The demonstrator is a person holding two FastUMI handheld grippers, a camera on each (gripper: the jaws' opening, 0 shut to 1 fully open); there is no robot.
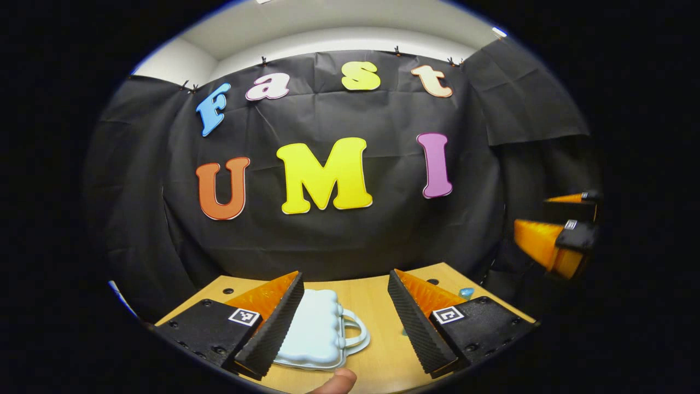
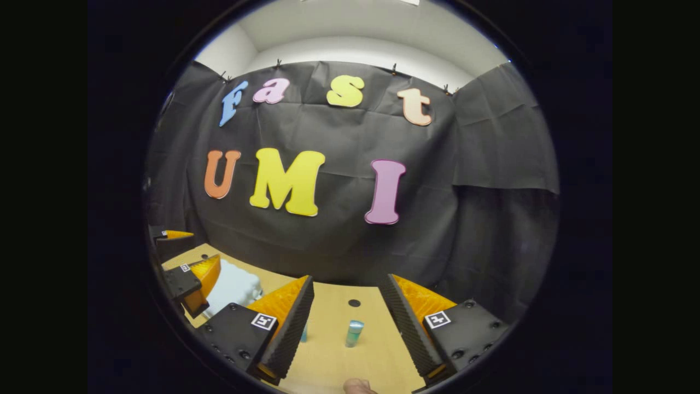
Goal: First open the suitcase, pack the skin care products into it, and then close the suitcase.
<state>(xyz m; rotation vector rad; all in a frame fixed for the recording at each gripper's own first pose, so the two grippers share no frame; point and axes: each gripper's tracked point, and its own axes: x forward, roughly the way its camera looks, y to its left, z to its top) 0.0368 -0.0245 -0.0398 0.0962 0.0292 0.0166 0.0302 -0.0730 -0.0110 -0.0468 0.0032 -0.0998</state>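
A pale blue suitcase (image 1: 314, 328) lies shut on the wooden table (image 1: 372, 298), its handle toward the right. My left gripper (image 1: 345, 276) is open above it, and its left finger covers the case's left side. In the right gripper view the suitcase (image 2: 232, 287) lies at the left, with the left gripper (image 2: 203, 249) over it. A small teal skin care bottle (image 2: 354, 332) stands upright on the table (image 2: 328, 355), below my open right gripper (image 2: 348, 279). A second teal item (image 2: 304, 332) peeks out behind that gripper's left finger. Another bit of teal product (image 1: 466, 292) shows beside the left gripper's right finger.
The right gripper (image 1: 531, 213) hangs in the air at the right of the left gripper view. The black cloth wall (image 2: 328, 246) closes the table's far side. A dark hole (image 2: 354, 302) marks the tabletop past the bottle. A person's fingertip (image 1: 339, 380) shows at the bottom edge.
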